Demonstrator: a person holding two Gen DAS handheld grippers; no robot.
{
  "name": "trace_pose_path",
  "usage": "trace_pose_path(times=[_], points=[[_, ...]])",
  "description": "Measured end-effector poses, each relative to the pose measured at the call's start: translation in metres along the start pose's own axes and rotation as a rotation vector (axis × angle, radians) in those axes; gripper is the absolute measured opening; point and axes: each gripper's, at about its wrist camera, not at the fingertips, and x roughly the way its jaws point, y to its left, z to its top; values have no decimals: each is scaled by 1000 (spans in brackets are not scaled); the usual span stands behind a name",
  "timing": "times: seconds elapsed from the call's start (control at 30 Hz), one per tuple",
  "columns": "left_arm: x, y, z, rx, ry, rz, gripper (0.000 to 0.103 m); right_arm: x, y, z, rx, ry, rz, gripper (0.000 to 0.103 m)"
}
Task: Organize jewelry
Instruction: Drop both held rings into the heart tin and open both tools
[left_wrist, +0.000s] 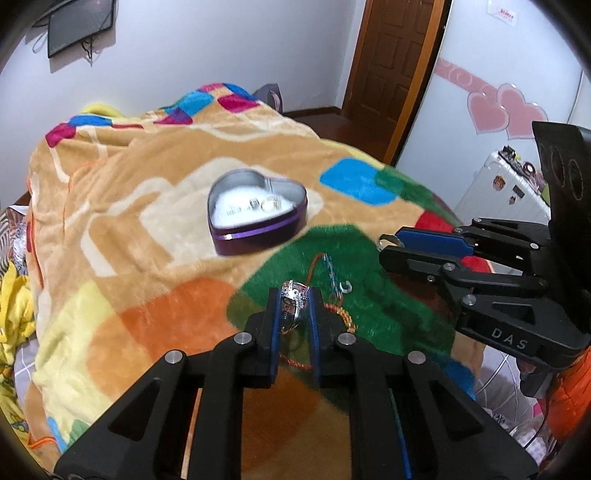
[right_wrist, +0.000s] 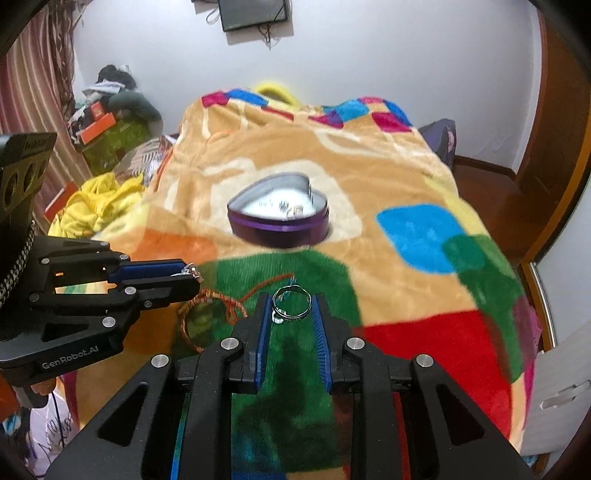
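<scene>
My left gripper (left_wrist: 294, 297) is shut on a jewelled silver ring (left_wrist: 293, 295), which stands upright between the blue pads above the blanket. My right gripper (right_wrist: 291, 303) is shut on a plain silver ring (right_wrist: 291, 289), pinched across its width. Each gripper shows side-on in the other view, the right gripper (left_wrist: 388, 246) at the right and the left gripper (right_wrist: 194, 275) at the left. Beyond them, an open purple heart-shaped tin (left_wrist: 258, 236) (right_wrist: 280, 232) with a white lining holds several rings (left_wrist: 258, 205). An orange cord bracelet (right_wrist: 207, 301) (left_wrist: 341, 314) and a thin blue chain (left_wrist: 328, 266) lie on the green patch below.
A multicoloured fleece blanket (left_wrist: 147, 206) covers the bed. A small silver piece (left_wrist: 345, 287) lies by the chain. Yellow clothes (right_wrist: 96, 203) are piled at the bed's left, a white suitcase (left_wrist: 498, 192) stands at its right, and a wooden door (left_wrist: 391, 62) is behind.
</scene>
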Motion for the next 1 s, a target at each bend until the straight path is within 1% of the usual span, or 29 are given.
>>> trace_pose_path(times=[0.33,0.53,0.73,1.0], points=[[-19,12,28,-29,-95,17,13,-13,-2,27,12,-94,0,20],[-18,25,41,-57,-129,21,13,-11,-5,43,23,-130,11,20],[-10,35,51,-71,-139,24,13,-1,-4,54,14,-140,22,20],[15,46,59,-94,-118,11,13,26,-1,62,-6,-106,41,20]])
